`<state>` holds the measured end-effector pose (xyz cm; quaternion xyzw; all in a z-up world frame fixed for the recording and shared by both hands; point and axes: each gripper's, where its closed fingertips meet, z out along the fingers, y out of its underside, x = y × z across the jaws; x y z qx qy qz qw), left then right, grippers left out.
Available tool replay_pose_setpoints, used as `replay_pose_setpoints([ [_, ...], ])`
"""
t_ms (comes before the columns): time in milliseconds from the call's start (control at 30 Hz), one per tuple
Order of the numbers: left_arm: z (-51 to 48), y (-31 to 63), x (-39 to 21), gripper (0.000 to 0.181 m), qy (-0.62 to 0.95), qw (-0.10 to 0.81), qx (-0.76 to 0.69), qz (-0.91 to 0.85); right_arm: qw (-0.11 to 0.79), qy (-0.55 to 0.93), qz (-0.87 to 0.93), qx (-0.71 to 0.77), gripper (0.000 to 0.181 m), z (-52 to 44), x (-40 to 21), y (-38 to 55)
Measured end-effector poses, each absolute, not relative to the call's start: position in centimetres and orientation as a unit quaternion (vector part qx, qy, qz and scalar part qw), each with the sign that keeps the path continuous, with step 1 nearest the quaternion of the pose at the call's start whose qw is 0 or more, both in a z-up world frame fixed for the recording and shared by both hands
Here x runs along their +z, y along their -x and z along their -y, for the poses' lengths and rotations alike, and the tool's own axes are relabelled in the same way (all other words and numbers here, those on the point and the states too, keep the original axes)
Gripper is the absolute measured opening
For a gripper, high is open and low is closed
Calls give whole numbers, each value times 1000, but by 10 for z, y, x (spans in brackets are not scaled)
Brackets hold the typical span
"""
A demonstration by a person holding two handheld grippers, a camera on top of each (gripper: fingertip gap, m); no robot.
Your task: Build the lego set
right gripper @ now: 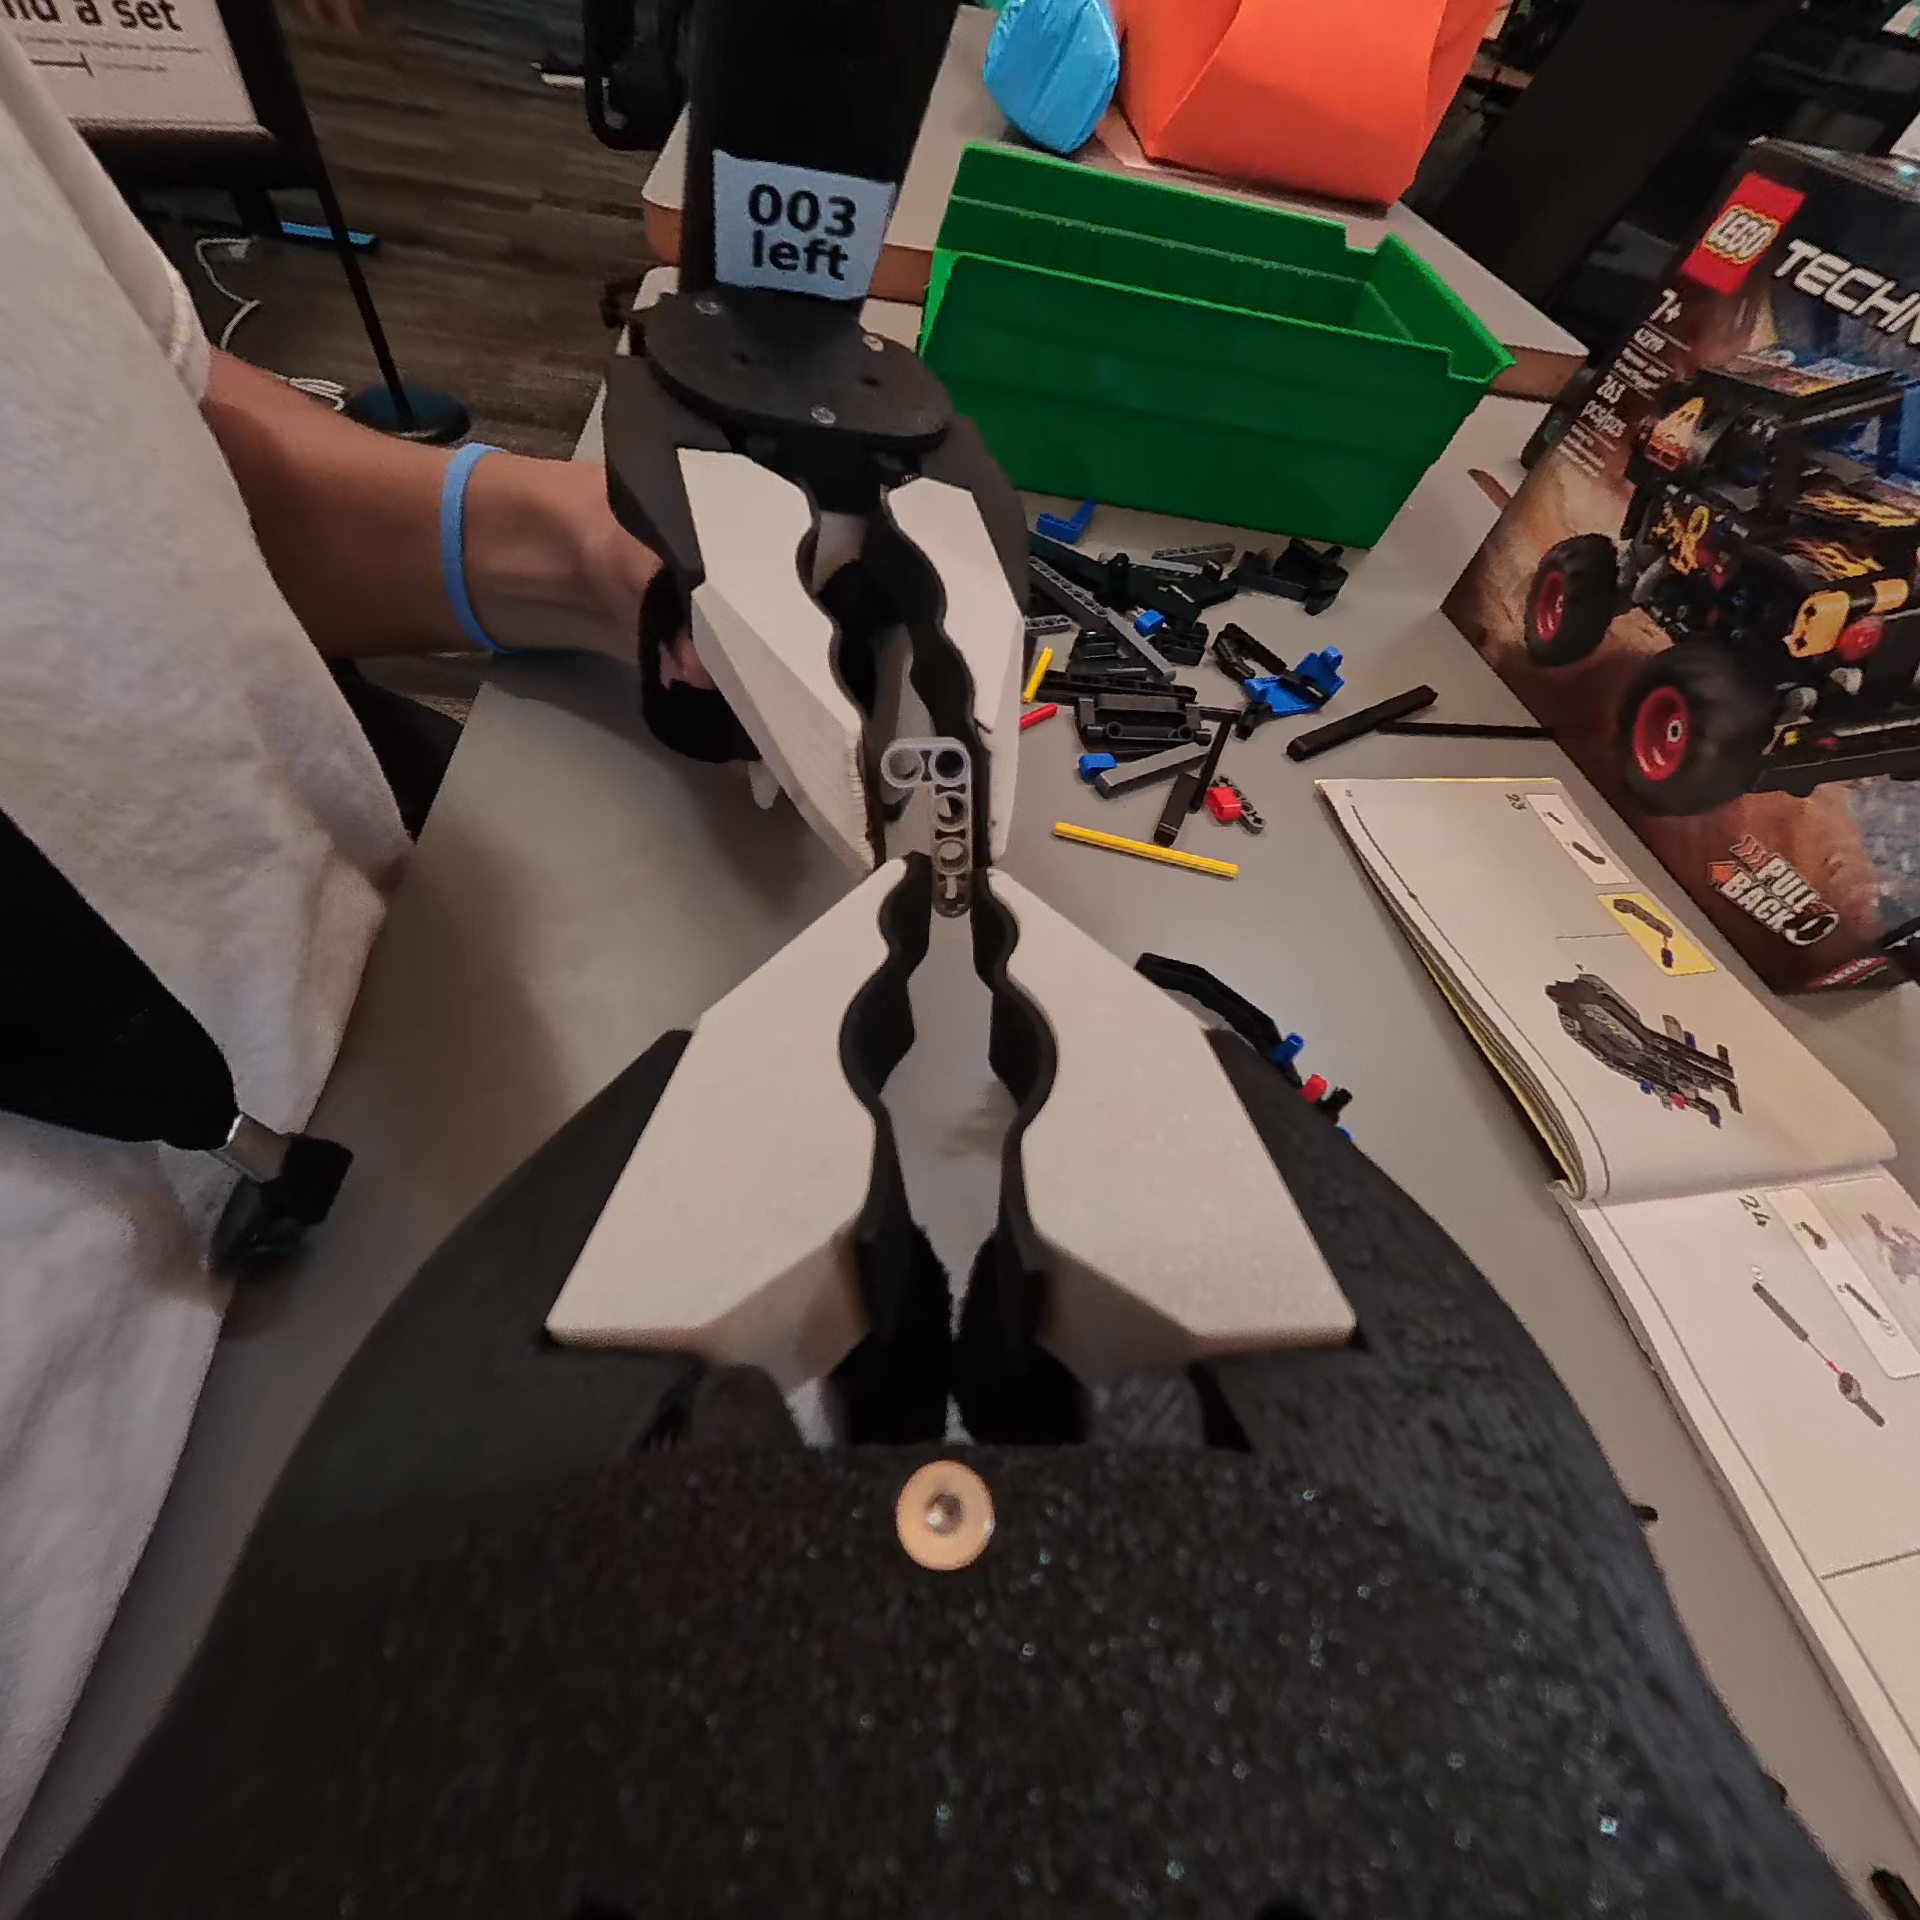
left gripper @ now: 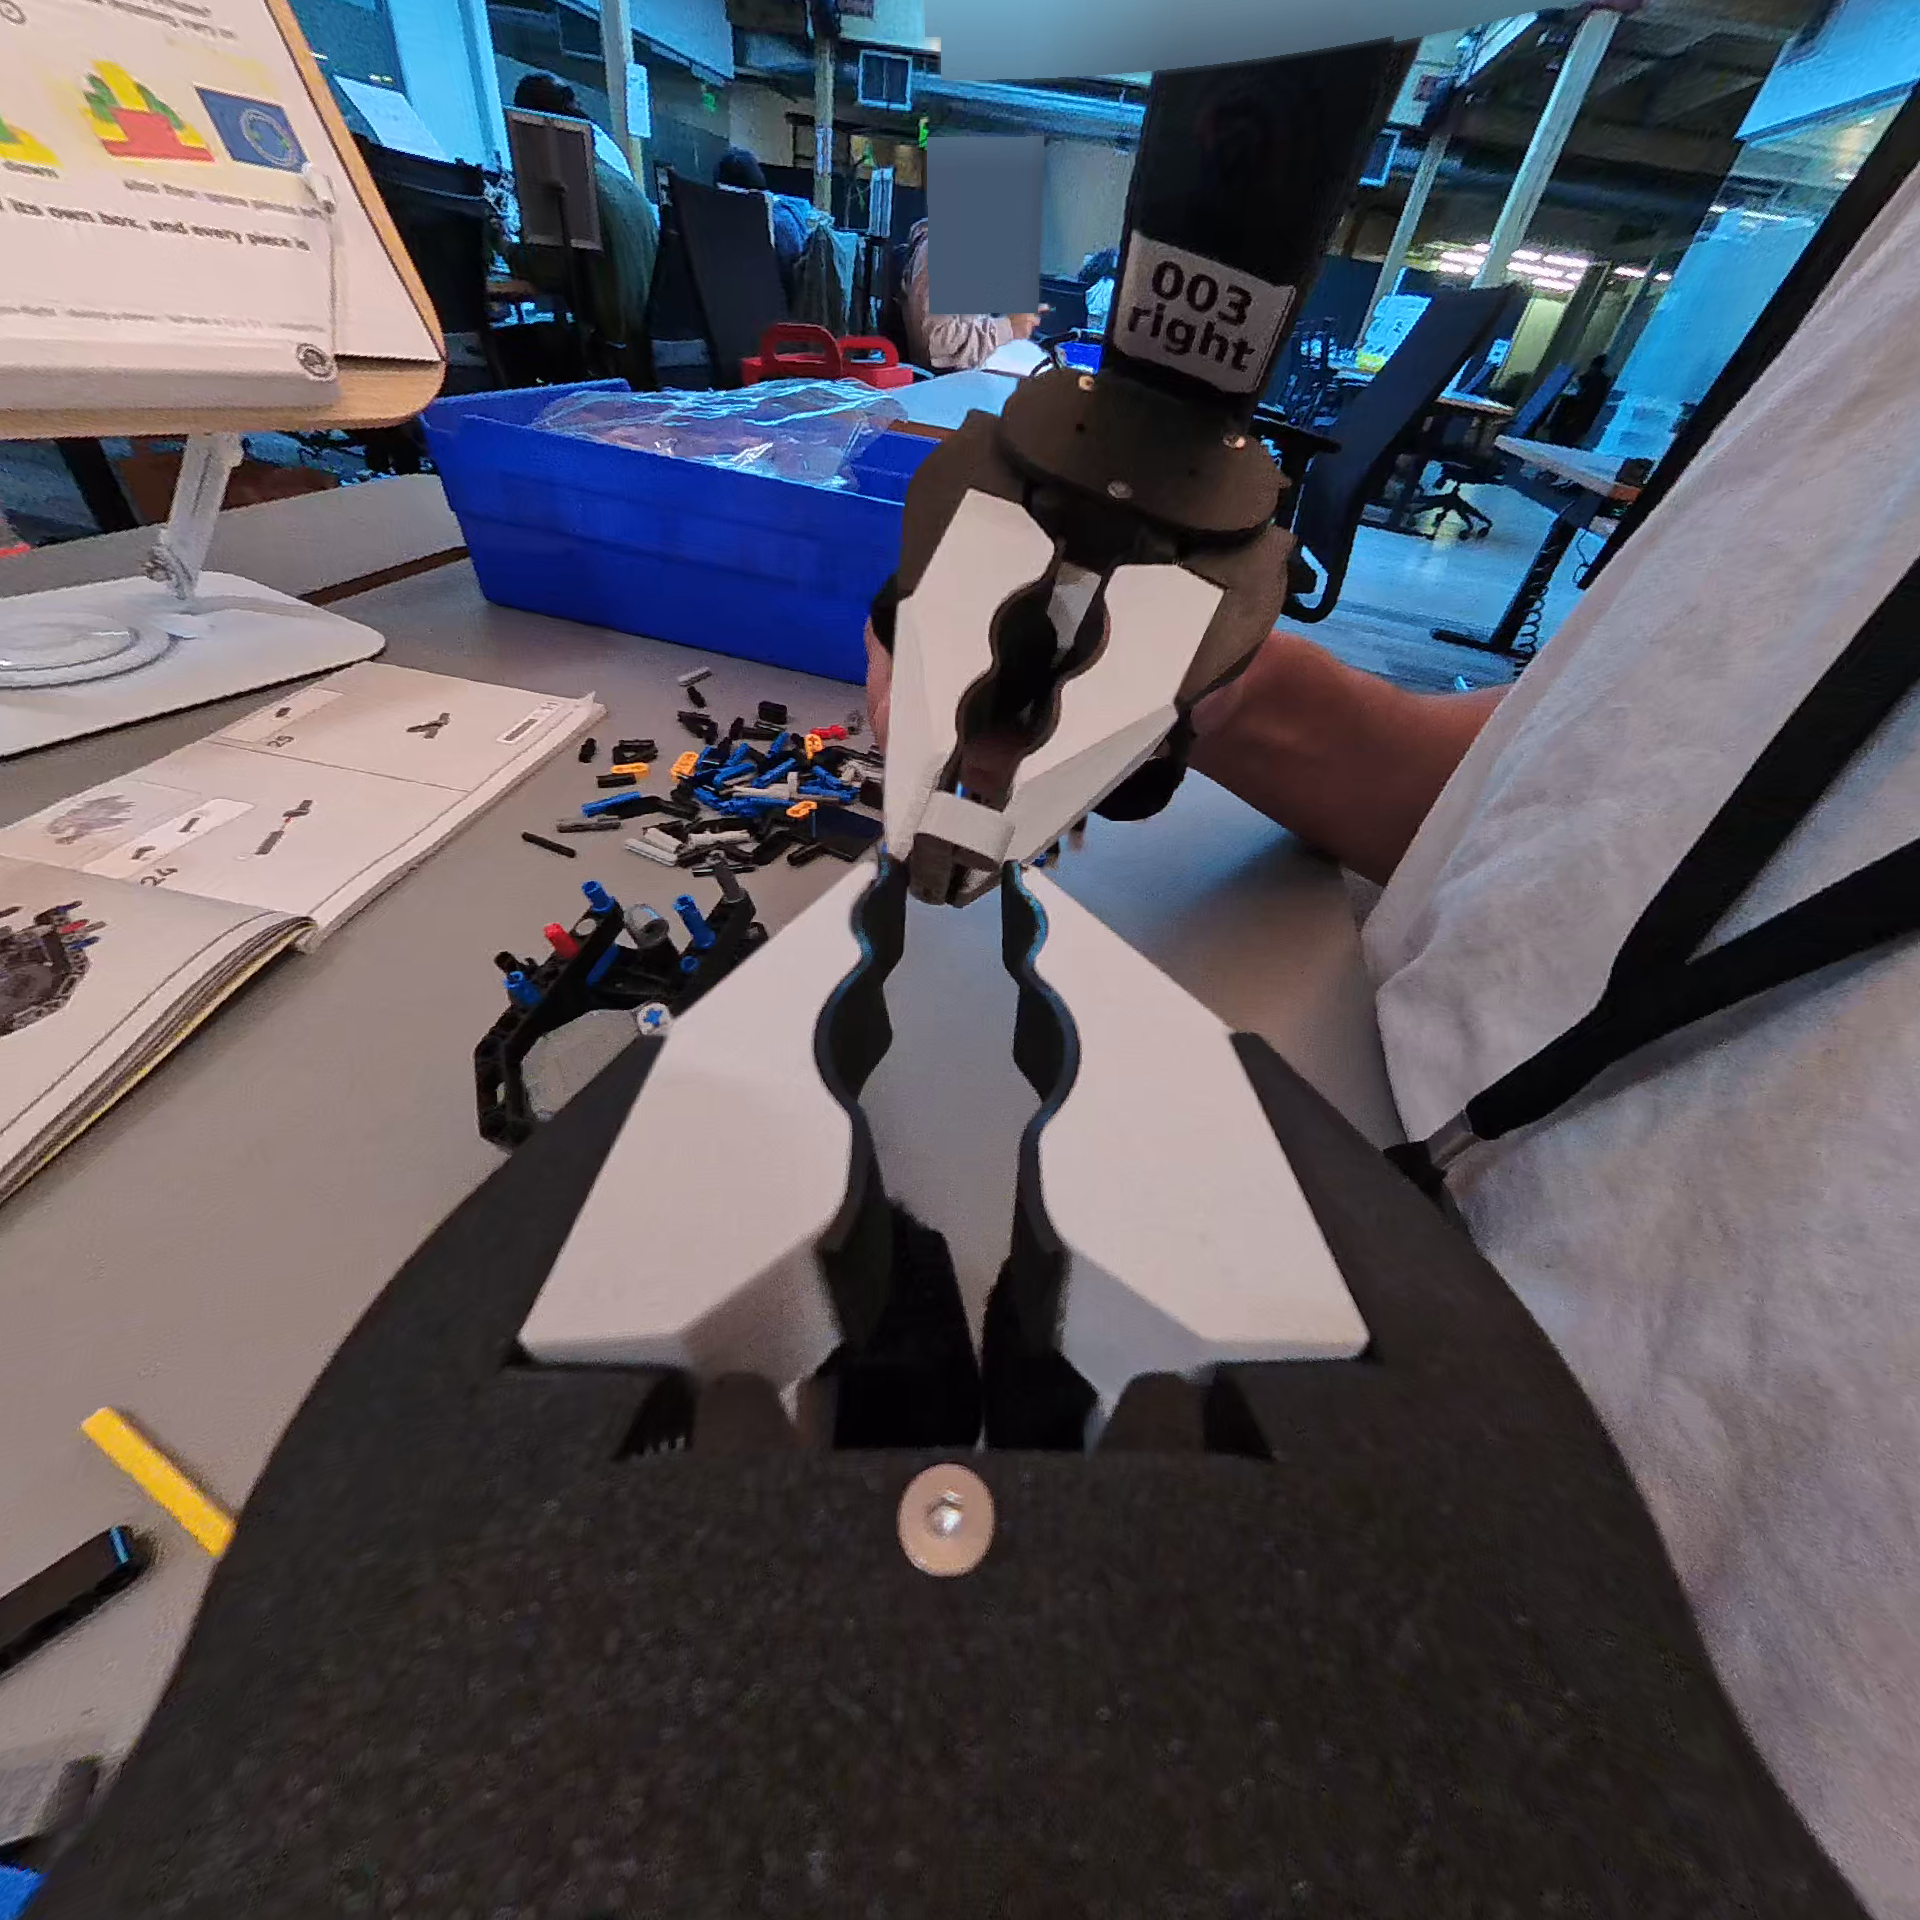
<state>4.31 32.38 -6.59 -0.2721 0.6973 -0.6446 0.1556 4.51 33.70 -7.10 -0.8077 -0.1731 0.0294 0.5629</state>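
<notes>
Table [right gripper: 582, 935]: grey, carries everything listed; the room behind it is dim, with other desks, chairs and seated people, hard to make out.

Green bin [right gripper: 1195, 416]: landmark, at the table's far side. What it holds is hidden by its walls.

Blue bin [left gripper: 665, 561]: seen only in the left wrist view, a clear plastic bag inside; its place relative to the green bin cannot be told.

Set box [right gripper: 1704, 582]: right of the green bin, cut off by the frame edge.

Instruction booklet [right gripper: 1621, 1039]: open, nearer than the green bin, partly cut off.

Left hand-held gripper [right gripper: 930, 831]: left of the green bin, fingers drawn close around the upper end of a grey beam; its grip is hard to confirm.

Right hand-held gripper [right gripper: 945, 883]: tip to tip with the left one, clamped on the beam's lower end.

Loose parts [right gripper: 1174, 665]: black, blue, red and yellow, scattered just before the green bin.

Partly built black frame [left gripper: 613, 977]: mostly hidden behind a gripper finger.

Grey beam [right gripper: 940, 805]: held above the table between both grippers.
</notes>
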Motion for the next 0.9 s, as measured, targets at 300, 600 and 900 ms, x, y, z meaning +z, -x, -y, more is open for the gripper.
replay_pose_setpoints([
  [300, -315, -31, -60, 14, 250, 112, -675, -685, 579, 786, 172, 133, 7, -326, -65, -33],
  [600, -312, -27, -49, 13, 253, 73, -708, -655, 590, 762, 138, 229, 7, -329, -66, -22],
  [900, -327, -42, -66, 12, 271, 175, -638, -699, 620, 743, 83, 239, 23, -327, -46, -50],
])
